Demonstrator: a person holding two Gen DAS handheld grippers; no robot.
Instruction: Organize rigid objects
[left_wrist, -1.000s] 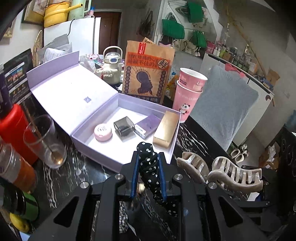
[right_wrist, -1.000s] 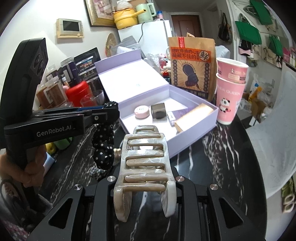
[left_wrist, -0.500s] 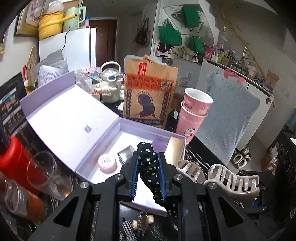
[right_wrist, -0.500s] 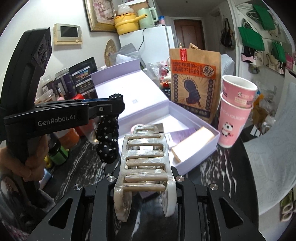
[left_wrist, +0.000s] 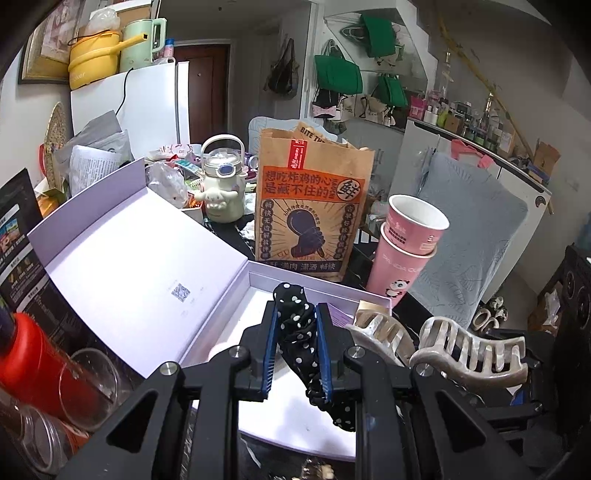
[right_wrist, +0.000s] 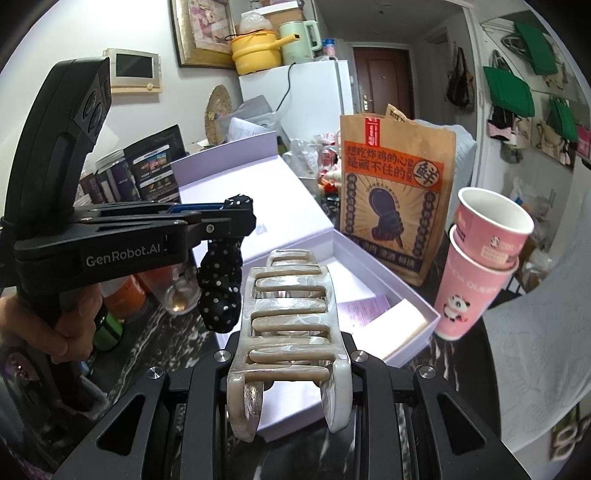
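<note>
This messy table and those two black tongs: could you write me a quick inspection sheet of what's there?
Surface: dark marbled table.
Job's things: open lilac box; spotted scrunchie; beige hair claw.
Clutter: paper bag, stacked pink cups, glass, red jar, kettle-shaped bottle.
Tongs: left tongs shut on scrunchie; right tongs shut on hair claw.
Cables: black cord on fridge.
Surroundings: green bags hanging.

Left gripper (left_wrist: 295, 345): now over the lilac box (left_wrist: 317, 286).
Right gripper (right_wrist: 291, 373): closer to that box, higher.
</note>
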